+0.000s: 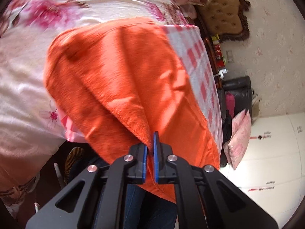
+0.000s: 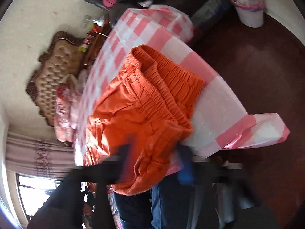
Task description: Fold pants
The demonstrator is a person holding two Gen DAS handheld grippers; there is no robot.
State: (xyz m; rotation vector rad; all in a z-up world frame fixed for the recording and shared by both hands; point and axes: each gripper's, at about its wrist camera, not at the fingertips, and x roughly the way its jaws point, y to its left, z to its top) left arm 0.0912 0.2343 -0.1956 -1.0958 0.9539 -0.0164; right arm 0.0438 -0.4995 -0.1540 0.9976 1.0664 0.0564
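Nearest in the left wrist view, the left gripper (image 1: 150, 148) is seen with its blue-padded fingers (image 1: 156, 152) pinched together on a fleecy hem of the orange pants (image 1: 122, 80), the cloth passing between the pads. In the right wrist view, the right gripper (image 2: 154, 164) is badly blurred; orange cloth lies between its fingers, but whether the pads press on it cannot be told.

The pants (image 2: 144, 103) are spread on the desk (image 2: 215, 103), which is covered by a pink-and-white checked cloth. Their near part hangs over the near desk edge, in front of blue jeans worn by the person (image 2: 141, 210). The gathered elastic waistband (image 2: 171, 76) lies near the desk's right edge, a strip of bare cloth showing beyond it. Further checked cloth is left uncovered toward the far end.

To the right of the desk, dark brown floor (image 2: 257, 66) is open, with a white waste bin (image 2: 249, 9) lined in pink standing well apart. On the other side, a bed with a floral cover (image 1: 57, 19) runs just beside the desk, and a tufted headboard (image 1: 223, 9) stands against the pale wall.
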